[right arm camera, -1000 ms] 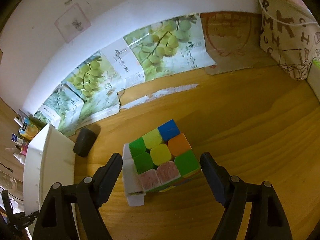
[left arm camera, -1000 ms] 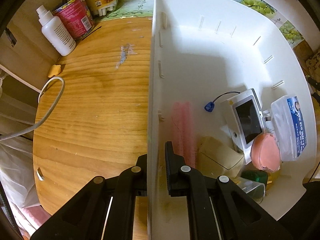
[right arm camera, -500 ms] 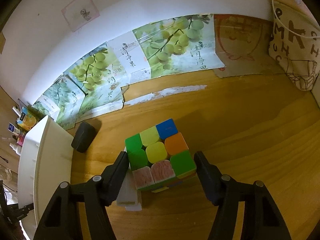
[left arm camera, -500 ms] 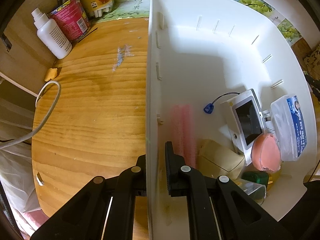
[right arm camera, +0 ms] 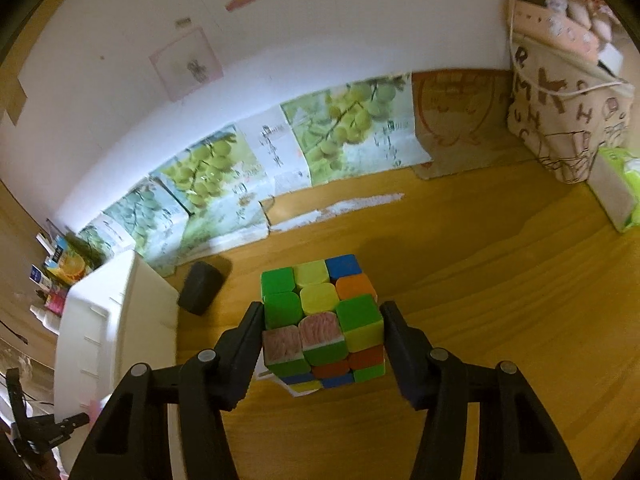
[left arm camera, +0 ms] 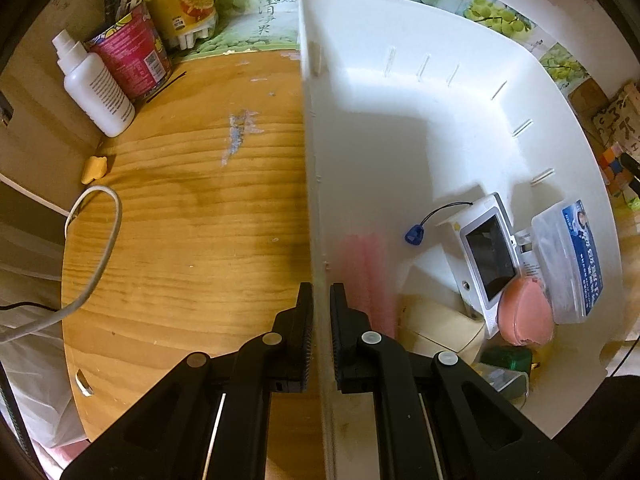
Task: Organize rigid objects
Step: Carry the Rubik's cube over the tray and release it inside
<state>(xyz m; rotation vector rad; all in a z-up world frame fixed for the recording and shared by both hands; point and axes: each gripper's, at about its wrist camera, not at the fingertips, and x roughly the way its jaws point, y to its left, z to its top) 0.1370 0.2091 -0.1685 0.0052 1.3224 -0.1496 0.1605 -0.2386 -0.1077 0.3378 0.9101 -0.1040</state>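
Note:
A multicoloured puzzle cube (right arm camera: 320, 300) sits between the fingers of my right gripper (right arm camera: 322, 316), whose jaws are closing, and both pads touch its sides. It hangs a little above the wooden table (right arm camera: 480, 300). A white storage bin (right arm camera: 100, 320) stands to the left. My left gripper (left arm camera: 320, 300) is shut on the bin's left wall (left arm camera: 316, 200), one finger inside and one outside. Inside the bin lie a white device with a screen (left arm camera: 486, 260), a pink round case (left arm camera: 524, 312) and a clear box with a blue label (left arm camera: 568, 256).
A black oval object (right arm camera: 200, 288) lies between the bin and the cube. A lettered fabric bag (right arm camera: 568, 120) and a tissue box (right arm camera: 616, 188) stand at the far right. Left of the bin are a white bottle (left arm camera: 96, 88), a red can (left arm camera: 128, 56) and a white cable (left arm camera: 100, 240).
The right jaws closed in on the cube until the pads met its sides, and the cube rose off the table. The left gripper kept its hold on the bin wall.

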